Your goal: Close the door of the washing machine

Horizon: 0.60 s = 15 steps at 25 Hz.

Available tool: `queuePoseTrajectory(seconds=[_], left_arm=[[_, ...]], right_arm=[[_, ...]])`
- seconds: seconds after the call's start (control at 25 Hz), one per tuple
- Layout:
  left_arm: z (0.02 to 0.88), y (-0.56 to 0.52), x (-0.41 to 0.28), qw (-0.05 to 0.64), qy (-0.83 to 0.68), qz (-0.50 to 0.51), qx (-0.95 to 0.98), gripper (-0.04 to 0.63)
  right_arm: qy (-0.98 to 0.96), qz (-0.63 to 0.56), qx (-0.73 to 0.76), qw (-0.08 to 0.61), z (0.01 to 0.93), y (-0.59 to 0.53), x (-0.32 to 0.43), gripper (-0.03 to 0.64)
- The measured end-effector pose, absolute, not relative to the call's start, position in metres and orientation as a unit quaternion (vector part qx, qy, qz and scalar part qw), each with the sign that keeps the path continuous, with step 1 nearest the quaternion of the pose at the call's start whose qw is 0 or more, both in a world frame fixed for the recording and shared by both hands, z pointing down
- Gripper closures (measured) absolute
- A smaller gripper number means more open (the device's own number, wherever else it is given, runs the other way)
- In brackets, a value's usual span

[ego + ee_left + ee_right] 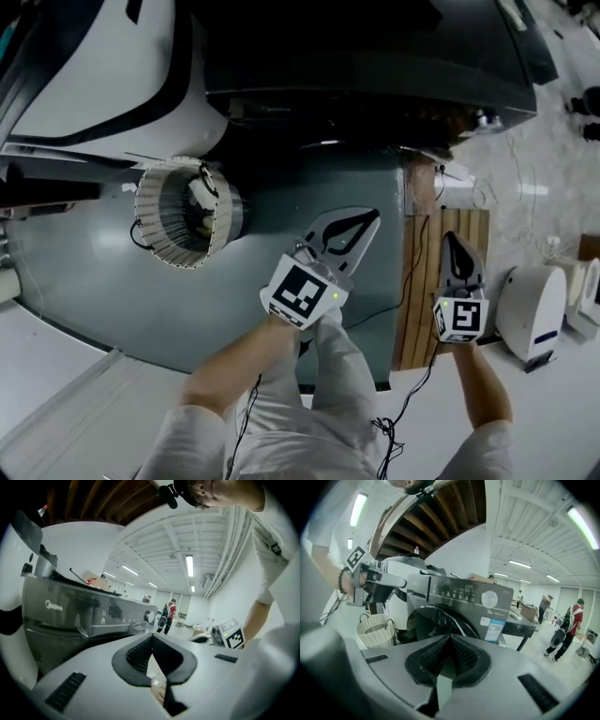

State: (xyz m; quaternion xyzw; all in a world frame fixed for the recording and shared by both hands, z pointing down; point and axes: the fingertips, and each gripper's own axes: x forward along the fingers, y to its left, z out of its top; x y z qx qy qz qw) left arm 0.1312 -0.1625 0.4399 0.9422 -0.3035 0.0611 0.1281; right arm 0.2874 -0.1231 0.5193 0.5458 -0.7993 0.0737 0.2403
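Woven basket [183,214], contents unclear, beside washing machine [461,603] on grey floor [84,272]; bright hall; left tool [367,221] and right tool [454,239] pressed together, empty.

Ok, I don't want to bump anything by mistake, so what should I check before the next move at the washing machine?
1. Nothing in the left gripper: ok, its fingers are shut on nothing.
2. Nothing in the right gripper: ok, it is shut and empty.
3. Both grippers clear of the washing machine: ok, neither touches it.
4. The door fully shut: cannot tell, the right gripper view shows it only at a slant.
5. The laundry basket out of the door's way: ok, it stands off to one side.
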Motion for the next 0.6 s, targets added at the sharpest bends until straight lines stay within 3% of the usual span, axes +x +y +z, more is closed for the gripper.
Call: queuePoseTrajectory(seconds=[0.6], left_arm=[[0.212, -0.086, 0.016, 0.079, -0.397, 0.003, 0.915, 0.592]], right_arm=[[-0.824, 0.021, 0.554, 0.12, 0.223, -0.063, 0.246, 0.606]])
